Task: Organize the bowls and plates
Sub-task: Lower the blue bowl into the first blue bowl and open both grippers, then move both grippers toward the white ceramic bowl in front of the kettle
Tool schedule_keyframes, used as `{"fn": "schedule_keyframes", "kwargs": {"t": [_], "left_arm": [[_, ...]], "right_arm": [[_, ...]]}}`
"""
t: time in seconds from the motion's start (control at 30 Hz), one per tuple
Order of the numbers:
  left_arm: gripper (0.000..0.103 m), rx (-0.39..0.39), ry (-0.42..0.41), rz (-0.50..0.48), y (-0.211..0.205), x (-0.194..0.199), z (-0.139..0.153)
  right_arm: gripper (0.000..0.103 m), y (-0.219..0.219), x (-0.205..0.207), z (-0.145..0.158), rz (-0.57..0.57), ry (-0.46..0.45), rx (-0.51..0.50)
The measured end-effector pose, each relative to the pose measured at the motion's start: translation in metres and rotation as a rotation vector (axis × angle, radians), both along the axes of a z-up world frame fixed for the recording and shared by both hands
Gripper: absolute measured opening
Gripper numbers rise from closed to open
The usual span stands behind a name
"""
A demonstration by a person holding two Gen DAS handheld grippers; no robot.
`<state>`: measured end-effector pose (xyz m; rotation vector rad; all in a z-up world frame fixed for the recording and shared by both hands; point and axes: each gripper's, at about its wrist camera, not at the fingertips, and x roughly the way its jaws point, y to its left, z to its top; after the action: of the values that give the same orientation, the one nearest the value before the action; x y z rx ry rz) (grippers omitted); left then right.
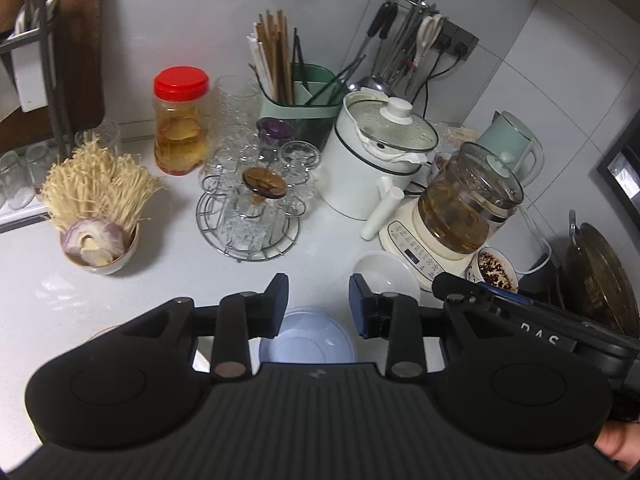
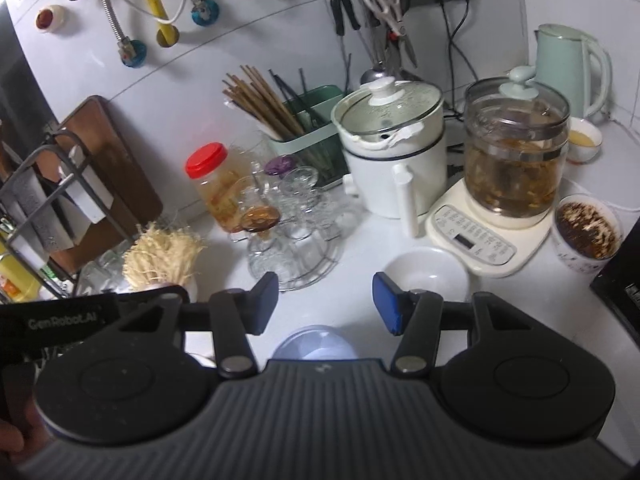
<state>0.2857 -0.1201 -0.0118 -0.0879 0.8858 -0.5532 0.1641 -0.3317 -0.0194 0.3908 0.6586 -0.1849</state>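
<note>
A pale blue bowl (image 1: 307, 340) sits on the white counter just below my left gripper (image 1: 318, 305), which is open and empty above it. The same bowl (image 2: 314, 346) shows under my right gripper (image 2: 325, 300), also open and empty. A white bowl (image 1: 386, 276) stands right of the left fingers; in the right wrist view the white bowl (image 2: 426, 276) lies just beyond the right fingertip. A bowl with onion and enoki mushrooms (image 1: 100, 248) stands at the left. The right gripper's body (image 1: 520, 320) reaches in from the right.
A wire glass rack (image 1: 248, 216), red-lidded jar (image 1: 180, 120), chopstick holder (image 1: 300, 104), white pot (image 1: 376, 160), glass kettle on its base (image 1: 464, 208) and a cup of spices (image 1: 496, 270) crowd the back. A dish rack (image 2: 48, 208) stands at the left.
</note>
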Motion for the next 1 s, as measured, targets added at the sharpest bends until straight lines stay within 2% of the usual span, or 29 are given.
{"fn": "schedule_keyframes", "kwargs": {"t": [0.13, 0.5, 0.9, 1.0], "left_arm": [[0.042, 0.001, 0.002, -0.01, -0.015, -0.001, -0.003], [0.042, 0.007, 0.031, -0.063, -0.067, -0.007, -0.016], [0.042, 0.039, 0.085, -0.057, -0.094, -0.002, -0.035], [0.042, 0.063, 0.082, -0.025, -0.098, 0.005, -0.043]], "right_arm": [[0.055, -0.014, -0.006, 0.0, -0.025, -0.01, 0.004], [0.055, -0.056, -0.026, -0.013, -0.074, -0.01, 0.047], [0.055, -0.088, -0.03, -0.036, -0.097, 0.048, 0.085], [0.055, -0.094, -0.03, -0.04, -0.115, 0.056, 0.094]]}}
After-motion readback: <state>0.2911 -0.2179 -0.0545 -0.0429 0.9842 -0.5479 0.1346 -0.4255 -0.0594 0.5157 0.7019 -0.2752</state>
